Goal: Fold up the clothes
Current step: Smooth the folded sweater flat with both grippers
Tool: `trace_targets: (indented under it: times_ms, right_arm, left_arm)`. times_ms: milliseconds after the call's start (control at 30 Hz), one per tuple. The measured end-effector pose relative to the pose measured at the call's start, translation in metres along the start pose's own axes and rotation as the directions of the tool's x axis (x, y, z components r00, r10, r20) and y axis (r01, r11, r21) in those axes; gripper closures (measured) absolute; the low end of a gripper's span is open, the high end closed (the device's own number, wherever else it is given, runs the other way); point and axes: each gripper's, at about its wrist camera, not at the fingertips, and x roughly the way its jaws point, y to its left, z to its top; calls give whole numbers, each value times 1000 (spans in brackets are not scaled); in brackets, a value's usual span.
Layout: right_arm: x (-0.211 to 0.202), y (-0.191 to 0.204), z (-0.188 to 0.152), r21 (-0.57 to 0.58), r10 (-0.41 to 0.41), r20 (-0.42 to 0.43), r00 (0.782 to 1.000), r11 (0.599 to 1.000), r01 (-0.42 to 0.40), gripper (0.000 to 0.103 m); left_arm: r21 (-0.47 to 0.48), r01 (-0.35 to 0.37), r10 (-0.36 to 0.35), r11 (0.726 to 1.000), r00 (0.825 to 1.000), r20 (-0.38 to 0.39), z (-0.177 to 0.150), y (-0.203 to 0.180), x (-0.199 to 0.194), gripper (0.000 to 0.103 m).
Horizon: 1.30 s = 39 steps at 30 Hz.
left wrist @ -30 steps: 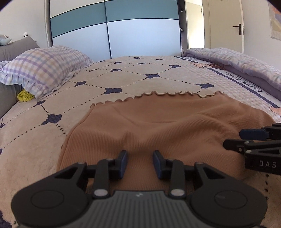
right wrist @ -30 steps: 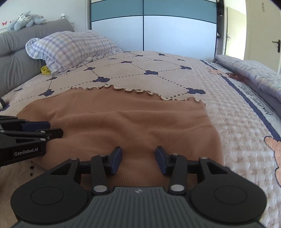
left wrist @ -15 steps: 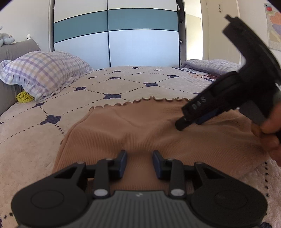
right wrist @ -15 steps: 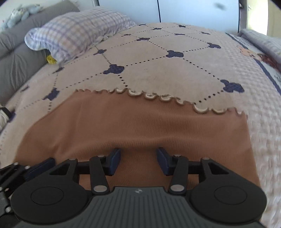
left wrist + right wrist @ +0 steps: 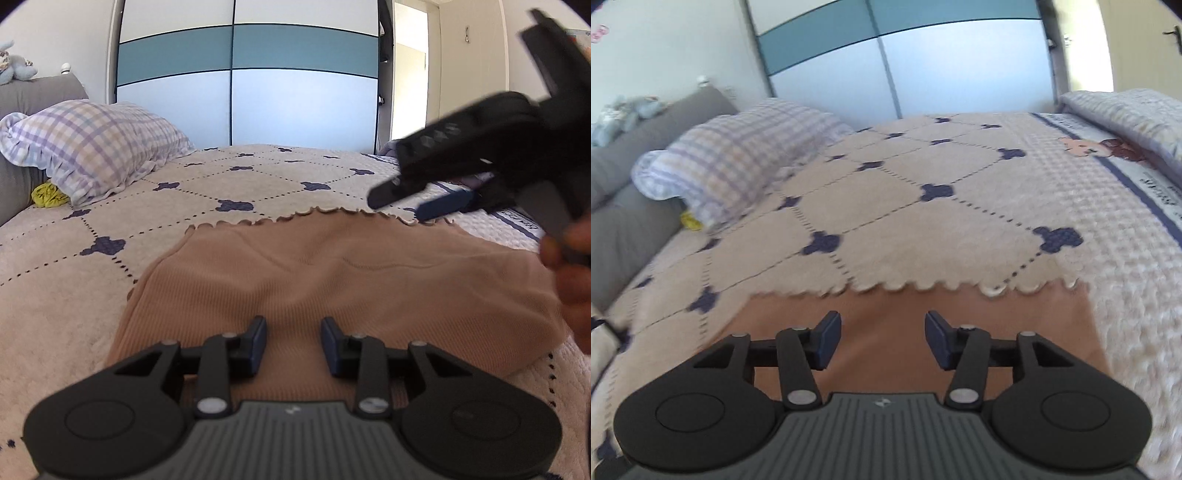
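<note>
A brown ribbed garment point(image 5: 332, 280) lies flat on the bed, its scalloped hem at the far side. My left gripper point(image 5: 293, 336) hovers low over the garment's near edge, open, with nothing between its fingers. My right gripper point(image 5: 882, 328) is above the garment point(image 5: 886, 306), close to the scalloped hem; its jaws are opening and nothing is between them. In the left wrist view the right gripper point(image 5: 397, 206) shows blurred at the upper right, pointing left over the far right corner of the garment, held by a hand point(image 5: 569, 266).
The bed has a beige quilted cover point(image 5: 221, 184) with dark blue clover marks. A checked pillow point(image 5: 92, 147) and a yellow item point(image 5: 50, 194) lie at the left by the grey headboard. A folded quilt point(image 5: 1126, 110) lies at the right. A wardrobe stands behind.
My right gripper rose and travelled forward over the garment toward its scalloped hem, and its jaws widened. The left gripper stayed near the garment's near edge, tilting slightly upward.
</note>
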Motion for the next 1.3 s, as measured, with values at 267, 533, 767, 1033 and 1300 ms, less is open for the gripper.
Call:
trace_targets:
  times_ms: [267,533,767,1033,1300]
  right_arm:
    - [-70,-33,-72,25,-84,-26,996,996,85,47]
    - [-93,-93,-92,152,-245,-48,968,956,250,38]
    - [-136,-60,-91,259,-181,120,976,955,145,39]
    - [-99,-15,-102,166,-84,96,992,984,67,41]
    - [-93,-50,-116,233,-134,65,989,966,115,73]
  left_arm:
    - [-2,0,0,1000,1000,0,1,0,-1,69]
    - [29,-19,19,999,1000,-7,2,-6,-2,69]
    - [-25,-40,39,999,999,-30,23,7,-36,45]
    - [-133,-53,45,990,997,-63,-3,41,-31,38]
    - [-220,-23,14,975,999,-41,-4,57,-40,44]
